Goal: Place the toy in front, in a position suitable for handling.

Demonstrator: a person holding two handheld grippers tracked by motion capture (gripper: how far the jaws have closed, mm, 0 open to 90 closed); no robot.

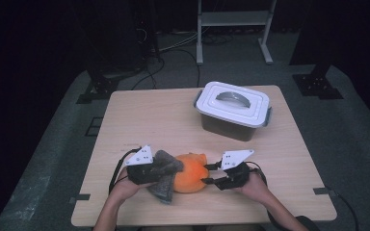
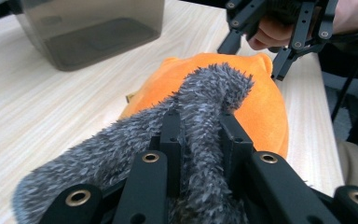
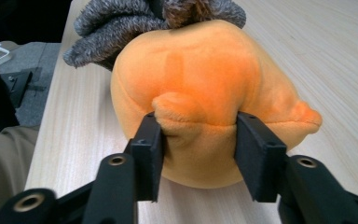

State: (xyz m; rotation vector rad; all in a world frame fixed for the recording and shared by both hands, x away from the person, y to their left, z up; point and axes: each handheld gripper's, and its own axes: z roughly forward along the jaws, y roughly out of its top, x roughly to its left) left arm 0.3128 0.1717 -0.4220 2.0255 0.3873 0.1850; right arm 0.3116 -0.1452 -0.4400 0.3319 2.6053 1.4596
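Note:
An orange plush toy (image 1: 191,173) lies near the table's front edge, between my two grippers. A grey fuzzy cloth (image 1: 166,167) is draped over its left side. In the left gripper view my left gripper (image 2: 200,123) is shut on a fold of the grey fuzzy cloth (image 2: 209,88), which runs over the orange plush (image 2: 265,112). My right gripper (image 3: 198,135) presses its pads into the near end of the orange plush (image 3: 191,79), pinching a bulge of it. The grey cloth (image 3: 107,23) sits on the far side. From above, the left gripper (image 1: 163,174) and right gripper (image 1: 208,174) face each other.
A smoky plastic box (image 1: 233,120) with a white lid (image 1: 233,103) and grey handle stands at the back right of the wooden table (image 1: 144,120). A metal rack (image 1: 233,19) and cables are on the floor beyond. The person's hands enter from the bottom.

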